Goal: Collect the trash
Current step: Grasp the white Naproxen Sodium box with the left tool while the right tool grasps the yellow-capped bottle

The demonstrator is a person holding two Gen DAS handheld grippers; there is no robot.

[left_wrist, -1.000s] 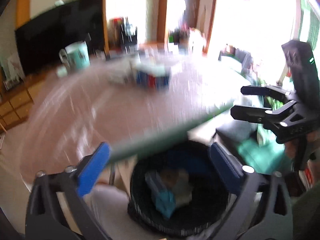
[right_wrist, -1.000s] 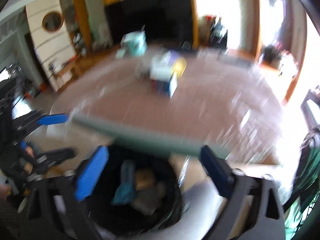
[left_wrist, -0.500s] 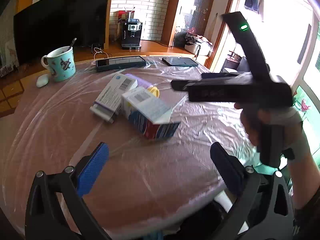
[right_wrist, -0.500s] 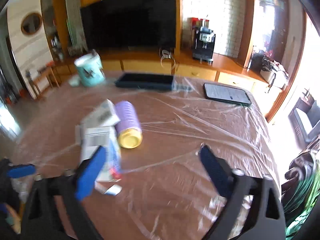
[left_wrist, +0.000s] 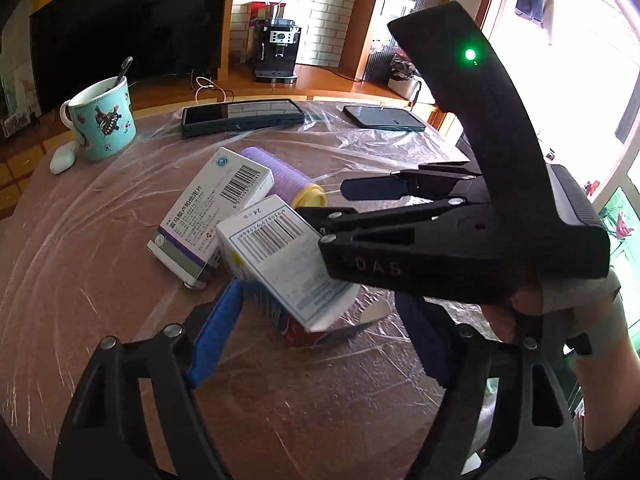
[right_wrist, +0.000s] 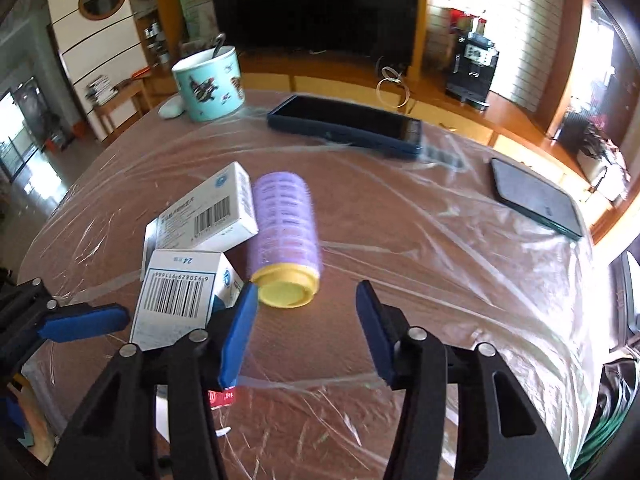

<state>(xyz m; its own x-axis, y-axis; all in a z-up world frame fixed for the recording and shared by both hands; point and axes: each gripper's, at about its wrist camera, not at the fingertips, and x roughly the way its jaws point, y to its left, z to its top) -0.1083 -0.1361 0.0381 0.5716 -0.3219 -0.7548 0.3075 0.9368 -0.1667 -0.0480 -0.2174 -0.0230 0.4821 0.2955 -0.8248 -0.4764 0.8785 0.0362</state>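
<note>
Plastic-wrapped round table (right_wrist: 400, 280): 2 cardboard boxes (right_wrist: 176, 300), ribbed purple cylinder (right_wrist: 285, 224).

daylight blown out right | fisheye-bent edges | hair roller (right_wrist: 285, 236) blurred

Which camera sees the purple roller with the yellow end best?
The right wrist view: the purple roller lies in full view there, its yellow end facing the camera. In the left wrist view a white box and the right gripper hide part of it.
</note>
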